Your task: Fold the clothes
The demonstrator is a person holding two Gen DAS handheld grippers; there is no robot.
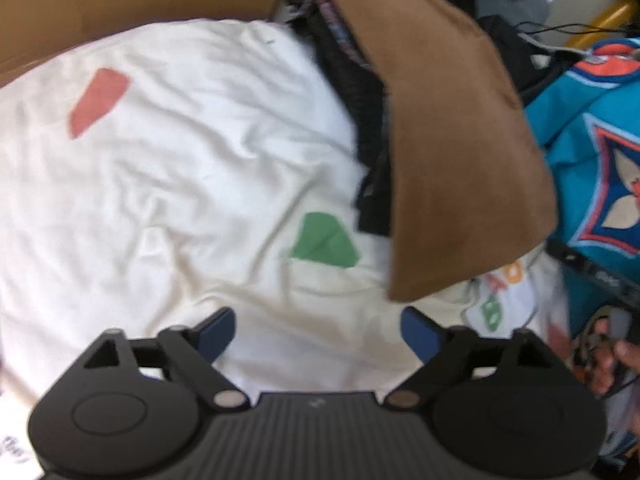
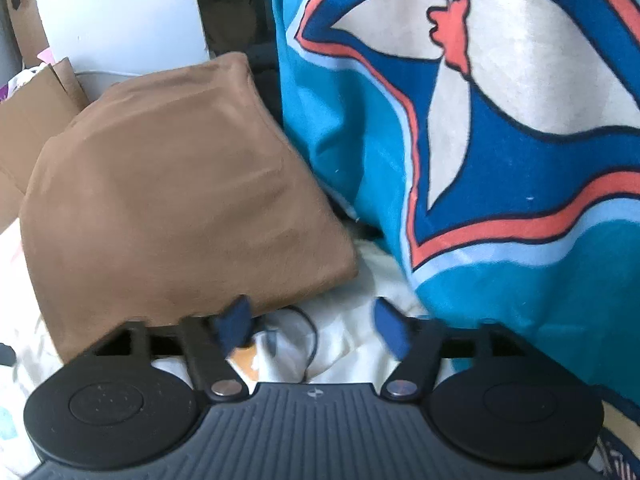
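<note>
A white garment (image 1: 180, 184) with a red patch (image 1: 98, 100) and a green patch (image 1: 324, 242) lies spread under my left gripper (image 1: 318, 334), which stands open above it with nothing between its blue pads. A folded brown garment (image 1: 448, 148) rests to the right, over a dark striped cloth (image 1: 360, 96). In the right wrist view the same brown garment (image 2: 176, 184) sits at the left, and a teal garment with a blue, white and orange emblem (image 2: 480, 120) fills the right. My right gripper (image 2: 312, 330) is open over rumpled white cloth (image 2: 344, 320), holding nothing.
Brown cardboard (image 1: 120, 0) lies behind the white garment, and more cardboard (image 2: 28, 120) shows at the left of the right wrist view. The teal garment (image 1: 592, 152) and a hand (image 1: 628, 356) sit at the right edge. Cables and dark gear (image 1: 520, 32) lie beyond.
</note>
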